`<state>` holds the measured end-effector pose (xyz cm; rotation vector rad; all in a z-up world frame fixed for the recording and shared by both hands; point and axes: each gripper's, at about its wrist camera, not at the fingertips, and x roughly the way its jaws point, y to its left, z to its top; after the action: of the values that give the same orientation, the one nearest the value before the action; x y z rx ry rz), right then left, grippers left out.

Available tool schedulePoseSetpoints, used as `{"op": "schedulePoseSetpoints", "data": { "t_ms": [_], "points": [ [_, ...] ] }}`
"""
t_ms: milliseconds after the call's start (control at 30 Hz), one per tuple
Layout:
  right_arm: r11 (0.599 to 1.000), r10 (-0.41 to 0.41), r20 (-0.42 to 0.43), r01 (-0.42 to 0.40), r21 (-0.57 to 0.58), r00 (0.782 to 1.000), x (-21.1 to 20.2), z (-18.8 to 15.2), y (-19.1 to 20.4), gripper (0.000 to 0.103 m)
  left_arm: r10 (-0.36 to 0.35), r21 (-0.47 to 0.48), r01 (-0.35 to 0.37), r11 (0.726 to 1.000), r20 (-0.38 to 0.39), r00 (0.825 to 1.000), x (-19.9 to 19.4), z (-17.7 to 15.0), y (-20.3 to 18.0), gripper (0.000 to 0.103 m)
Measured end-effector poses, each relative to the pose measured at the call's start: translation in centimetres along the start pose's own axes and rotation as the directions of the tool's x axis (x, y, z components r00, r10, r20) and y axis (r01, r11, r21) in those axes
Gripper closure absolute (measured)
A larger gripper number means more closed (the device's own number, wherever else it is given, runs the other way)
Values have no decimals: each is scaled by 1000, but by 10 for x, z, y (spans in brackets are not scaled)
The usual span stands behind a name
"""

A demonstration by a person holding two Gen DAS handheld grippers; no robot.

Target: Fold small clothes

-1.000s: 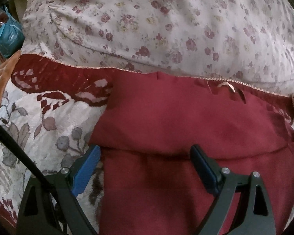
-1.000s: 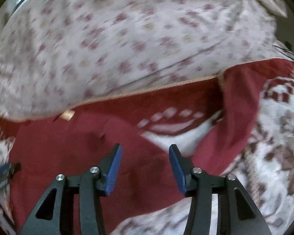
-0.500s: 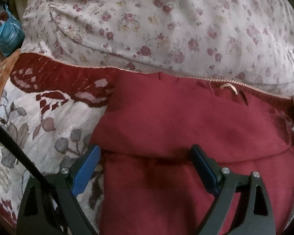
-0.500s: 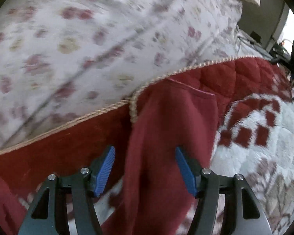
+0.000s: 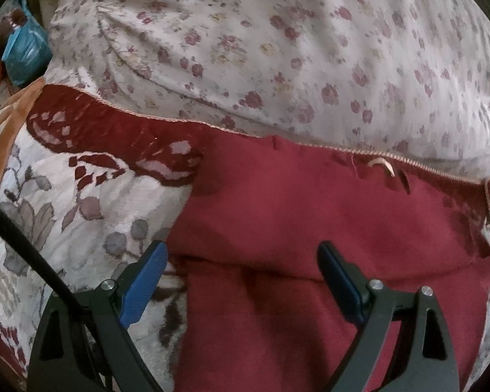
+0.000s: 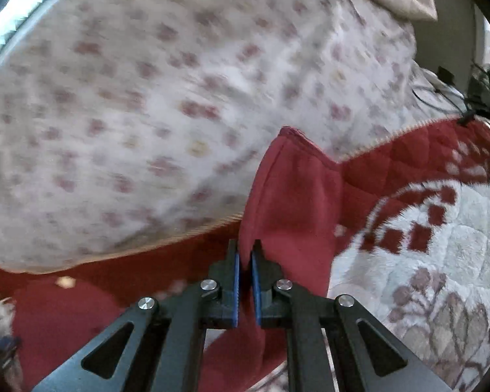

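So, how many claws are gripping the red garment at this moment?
1. The right claw has just closed on a raised part of the red garment. The left claw hangs open above the garment, not pinching it.

The garment lies on the patterned blanket, directly ahead of and under the left gripper, whose two fingers stand wide to either side of a fold edge. Beyond the garment rises the flowered quilt; a bag sits far off to the left. One part of the garment stands up between the closed fingers of the right gripper, with the blanket to its right.
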<state>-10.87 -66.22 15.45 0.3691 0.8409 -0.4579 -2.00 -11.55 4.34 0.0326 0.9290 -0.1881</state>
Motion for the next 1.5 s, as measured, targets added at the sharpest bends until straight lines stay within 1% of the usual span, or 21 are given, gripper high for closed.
{"op": "schedulePoseSetpoints", "data": {
  "t_ms": [100, 267, 400, 533, 600, 633, 667, 700, 767, 800, 833, 900, 1033, 1133, 1200, 1233, 1300, 1333, 1367, 1433, 1500],
  "points": [
    [996, 80, 19, -79, -33, 997, -26, -2, 32, 95, -8, -25, 8, 1000, 18, 1000, -7, 2, 6, 11],
    [960, 231, 5, -227, -164, 973, -57, -20, 108, 95, -25, -72, 28, 997, 51, 998, -19, 6, 18, 11],
    [888, 359, -80, -366, -279, 930, -58, -50, 188, 95, -34, -104, 41, 994, 67, 997, -24, 9, 26, 11],
    [799, 444, -196, -485, -356, 875, -34, -98, 268, 95, -43, -122, 52, 991, 79, 996, -24, 12, 31, 11],
    [759, 473, -250, -535, -372, 845, -17, -127, 303, 89, -48, -121, 58, 991, 83, 995, -23, 14, 32, 11],
    [741, 476, -287, -555, -377, 831, -9, -140, 316, 81, -52, -118, 62, 991, 88, 995, -23, 15, 32, 11],
    [727, 464, -340, -571, -382, 818, 1, -152, 327, 63, -46, -118, 57, 991, 89, 995, -22, 16, 33, 11],
    [730, 431, -396, -571, -375, 811, 12, -164, 334, 57, -45, -119, 55, 991, 85, 995, -21, 16, 33, 11],
    [736, 426, -409, -572, -362, 807, 18, -169, 330, 57, -60, -118, 70, 991, 80, 995, -19, 18, 33, 11],
    [737, 436, -395, -573, -360, 809, 14, -169, 321, 55, -62, -118, 71, 990, 81, 995, -19, 18, 33, 11],
    [750, 427, -371, -552, -364, 824, 10, -168, 309, 52, -62, -115, 71, 991, 81, 995, -18, 18, 31, 11],
    [788, 400, -312, -497, -363, 862, 2, -163, 278, 36, -63, -100, 70, 992, 71, 995, -14, 18, 26, 11],
    [860, 346, -219, -402, -313, 912, -12, -146, 208, 32, -52, -46, 53, 998, 18, 998, 9, 21, 9, 11],
    [911, 314, -186, -351, -215, 931, -9, -136, 158, 32, -43, -32, 43, 999, -12, 999, 28, 23, 2, 15],
    [929, 302, -191, -333, -160, 934, -6, -135, 136, 32, -50, -38, 49, 998, -41, 998, 40, 23, -1, 31],
    [936, 292, -198, -322, -144, 936, -3, -135, 128, 32, -42, -28, 40, 999, -51, 998, 44, 22, -3, 44],
    [941, 275, -203, -306, -141, 940, 0, -138, 118, 32, -21, 5, 21, 1000, -30, 999, 43, 22, -9, 60],
    [942, 274, -201, -304, -141, 940, 0, -137, 115, 32, -30, 17, 31, 999, -21, 999, 39, 22, -12, 76],
    [943, 274, -198, -303, -136, 941, 0, -137, 113, 32, -49, 25, 49, 998, -12, 999, 33, 24, -13, 84],
    [945, 280, -191, -305, -117, 941, 3, -136, 111, 32, -52, 31, 51, 998, 24, 998, 19, 28, -14, 93],
    [948, 278, -188, -300, -101, 942, 7, -135, 111, 32, -88, 14, 88, 996, 56, 995, 5, 35, -5, 93]
  ]
}}
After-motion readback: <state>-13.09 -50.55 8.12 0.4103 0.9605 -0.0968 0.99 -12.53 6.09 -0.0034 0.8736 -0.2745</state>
